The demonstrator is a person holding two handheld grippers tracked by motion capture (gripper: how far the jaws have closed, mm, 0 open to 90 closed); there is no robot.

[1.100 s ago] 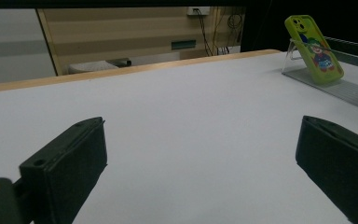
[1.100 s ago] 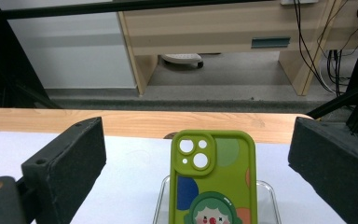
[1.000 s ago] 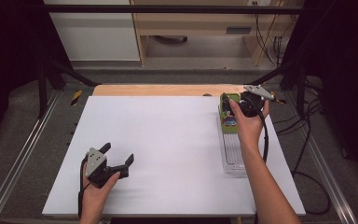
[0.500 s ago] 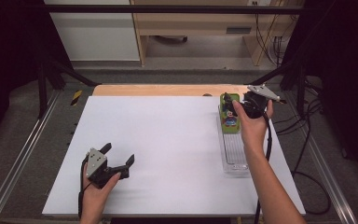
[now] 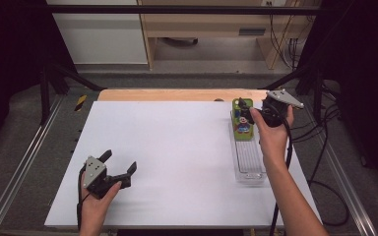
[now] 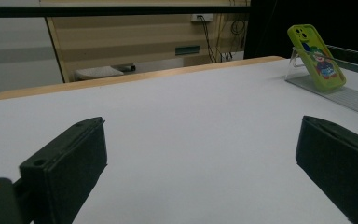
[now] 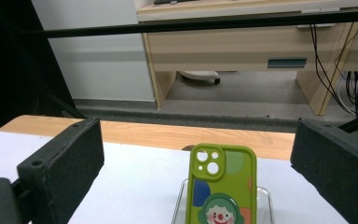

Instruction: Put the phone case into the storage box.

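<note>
Nearest the person, the left gripper (image 5: 119, 170) is hovering low over the white table (image 5: 177, 162) with its jaws apart and nothing between them. Farther off, the right gripper (image 5: 245, 109) is hanging just above the green phone case (image 7: 221, 184), its jaws having just been opening and now standing wide, clear of it. The case is leaning upright in the clear stand (image 5: 249, 160) at the table's far right; it is looking light, slightly rubbery and easy to tip, so pinching its two long edges near the top is probably the safest hold.
</note>
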